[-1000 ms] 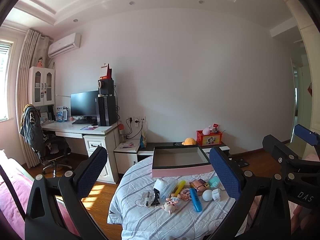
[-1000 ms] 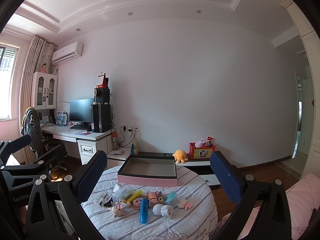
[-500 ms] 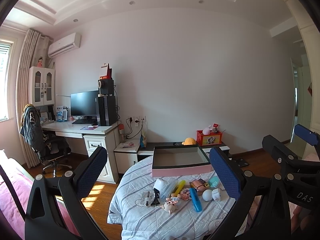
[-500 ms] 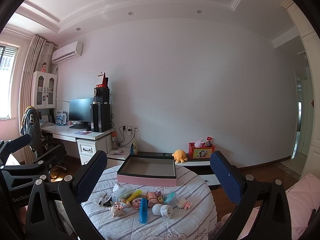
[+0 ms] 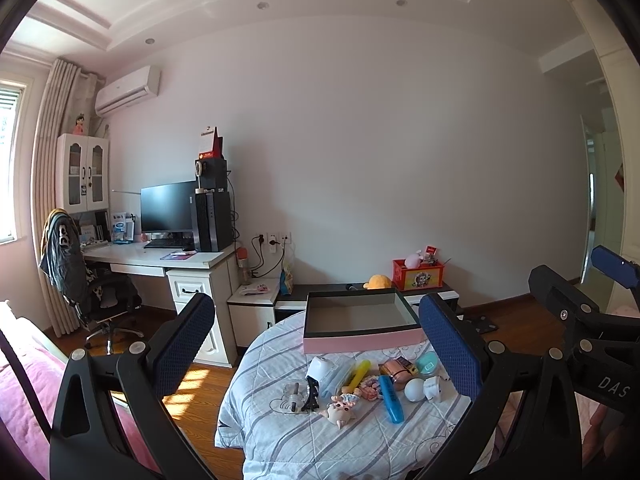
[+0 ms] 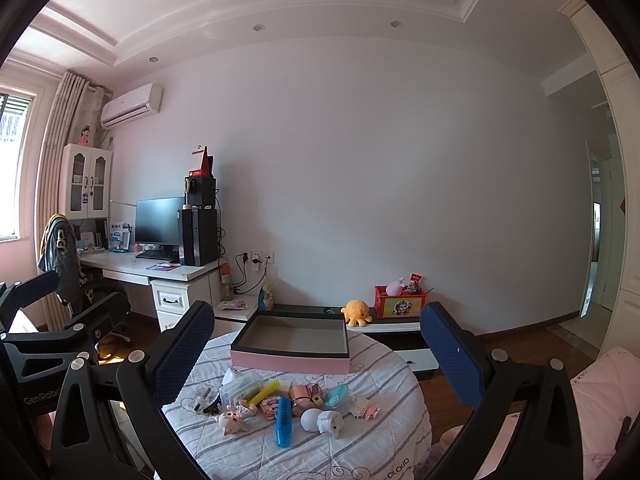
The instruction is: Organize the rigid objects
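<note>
A round table with a striped cloth [image 5: 280, 432] [image 6: 248, 452] carries an empty pink box with a dark rim [image 5: 360, 316] [image 6: 292, 344] at its far side. In front of the box lies a heap of small items: a blue tube [image 5: 391, 398] [image 6: 283, 422], a yellow tube [image 5: 358, 372] [image 6: 264, 392], a white ball [image 5: 413, 390] [image 6: 311, 418], a pig figure [image 5: 340, 412] [image 6: 232, 424], a teal case [image 5: 427, 364] [image 6: 336, 394]. My left gripper [image 5: 316, 344] and right gripper [image 6: 316, 356] are both open and empty, held back from the table and above it.
A white desk with monitor and computer tower [image 5: 176, 248] stands at the left with an office chair [image 5: 80, 276]. A low cabinet behind the table holds a red toy box [image 6: 398, 306] and an orange plush [image 6: 356, 312]. Pink bedding [image 6: 600, 400] lies at the right.
</note>
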`<action>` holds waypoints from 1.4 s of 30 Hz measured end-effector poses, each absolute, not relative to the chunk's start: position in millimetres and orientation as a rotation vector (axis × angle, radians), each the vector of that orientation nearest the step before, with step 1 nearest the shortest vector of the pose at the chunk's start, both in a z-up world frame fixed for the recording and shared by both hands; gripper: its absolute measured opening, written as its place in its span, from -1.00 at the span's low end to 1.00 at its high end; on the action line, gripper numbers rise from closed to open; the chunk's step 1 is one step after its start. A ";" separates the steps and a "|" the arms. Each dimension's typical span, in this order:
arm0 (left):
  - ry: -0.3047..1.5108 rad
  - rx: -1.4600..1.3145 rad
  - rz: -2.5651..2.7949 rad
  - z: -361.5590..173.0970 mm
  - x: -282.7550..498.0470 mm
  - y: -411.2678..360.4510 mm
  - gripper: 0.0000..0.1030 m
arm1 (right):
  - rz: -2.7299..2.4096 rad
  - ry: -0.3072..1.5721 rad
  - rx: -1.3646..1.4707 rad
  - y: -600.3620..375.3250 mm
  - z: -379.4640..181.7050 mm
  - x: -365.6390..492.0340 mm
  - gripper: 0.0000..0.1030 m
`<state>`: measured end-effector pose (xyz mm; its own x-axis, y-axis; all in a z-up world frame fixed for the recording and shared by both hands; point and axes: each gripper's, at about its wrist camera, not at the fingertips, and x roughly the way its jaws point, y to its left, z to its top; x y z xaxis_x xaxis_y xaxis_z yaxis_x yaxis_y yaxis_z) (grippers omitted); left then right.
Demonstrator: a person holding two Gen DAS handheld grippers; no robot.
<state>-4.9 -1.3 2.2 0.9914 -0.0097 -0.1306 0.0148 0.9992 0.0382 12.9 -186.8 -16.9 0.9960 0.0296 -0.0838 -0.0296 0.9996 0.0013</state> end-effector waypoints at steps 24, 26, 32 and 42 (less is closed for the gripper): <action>0.177 0.034 -0.013 -14.3 25.9 -3.3 1.00 | -0.003 0.144 0.019 -195.8 -27.3 34.2 1.00; 0.198 0.030 -0.006 -20.8 35.2 -0.6 1.00 | -0.011 0.163 0.026 -199.2 -33.9 41.5 1.00; 0.309 0.020 0.009 -60.3 80.2 17.4 1.00 | -0.031 0.270 0.043 -212.8 -73.3 77.9 1.00; 0.593 0.102 -0.011 -178.8 158.2 8.2 1.00 | 0.013 0.581 0.040 -222.5 -191.1 160.8 1.00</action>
<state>158.2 8.2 -178.8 0.8295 0.0191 -0.5582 0.0398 0.9949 0.0931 160.8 -222.5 -191.1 0.8357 0.0232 -0.5487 -0.0006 0.9991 0.0413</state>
